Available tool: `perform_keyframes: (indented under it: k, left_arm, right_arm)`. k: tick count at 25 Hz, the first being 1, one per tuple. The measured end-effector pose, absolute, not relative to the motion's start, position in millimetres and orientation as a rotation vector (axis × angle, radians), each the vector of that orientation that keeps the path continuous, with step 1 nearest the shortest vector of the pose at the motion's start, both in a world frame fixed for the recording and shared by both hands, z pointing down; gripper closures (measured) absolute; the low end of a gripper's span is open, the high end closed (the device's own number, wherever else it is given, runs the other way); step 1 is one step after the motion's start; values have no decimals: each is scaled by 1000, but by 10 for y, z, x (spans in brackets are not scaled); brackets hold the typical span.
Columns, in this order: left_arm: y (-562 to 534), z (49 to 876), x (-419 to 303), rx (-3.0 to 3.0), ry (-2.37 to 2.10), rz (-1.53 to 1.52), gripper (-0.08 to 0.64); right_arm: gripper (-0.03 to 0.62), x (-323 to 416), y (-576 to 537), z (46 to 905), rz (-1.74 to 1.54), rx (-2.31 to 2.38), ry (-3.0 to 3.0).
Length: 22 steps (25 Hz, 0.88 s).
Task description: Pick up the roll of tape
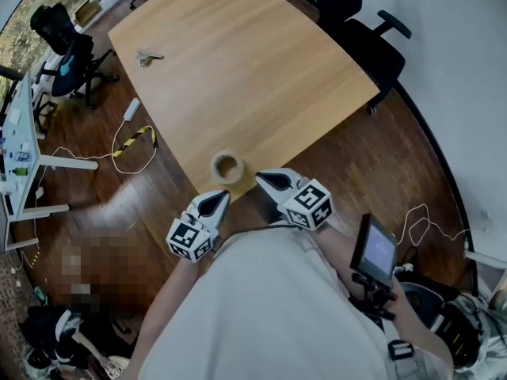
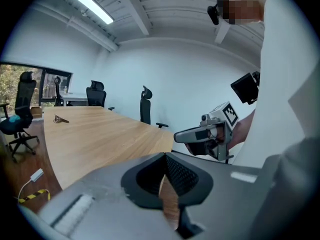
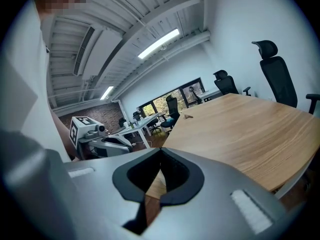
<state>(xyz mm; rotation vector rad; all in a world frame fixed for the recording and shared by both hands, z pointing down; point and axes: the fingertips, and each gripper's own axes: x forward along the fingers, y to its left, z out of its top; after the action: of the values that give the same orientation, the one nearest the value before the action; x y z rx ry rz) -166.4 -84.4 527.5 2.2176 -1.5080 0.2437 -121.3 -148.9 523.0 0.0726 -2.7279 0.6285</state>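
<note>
The roll of tape [image 1: 226, 167], beige with an open core, lies flat on the wooden table [image 1: 238, 62] close to its near edge. My left gripper [image 1: 224, 196] hovers just short of that edge, below the roll, jaws shut and empty. My right gripper [image 1: 260, 176] is to the right of the roll, tips near it, also shut on nothing. In the left gripper view my left gripper [image 2: 164, 156] has its pads together, and the right gripper [image 2: 177, 135] shows beyond it. In the right gripper view the right gripper [image 3: 160, 151] looks along the tabletop. Neither gripper view shows the roll.
A small metal object [image 1: 149, 56] lies at the table's far left. Black office chairs stand at the far right [image 1: 360, 34] and far left [image 1: 71, 54]. White cable and striped tape [image 1: 135, 137] lie on the floor beside a white desk [image 1: 24, 157].
</note>
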Motion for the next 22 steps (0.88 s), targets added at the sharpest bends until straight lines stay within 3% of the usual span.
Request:
perform_keyframes:
  k: [10, 22]
  left_arm:
    - [-959, 5513, -2004, 2035, -1616, 401, 554]
    - [-803, 5842, -2136, 1990, -1523, 435, 478]
  right_arm:
    - [584, -1307, -1816, 5332, 673, -17, -2725]
    - [584, -1344, -1659, 5515, 747, 6, -2706]
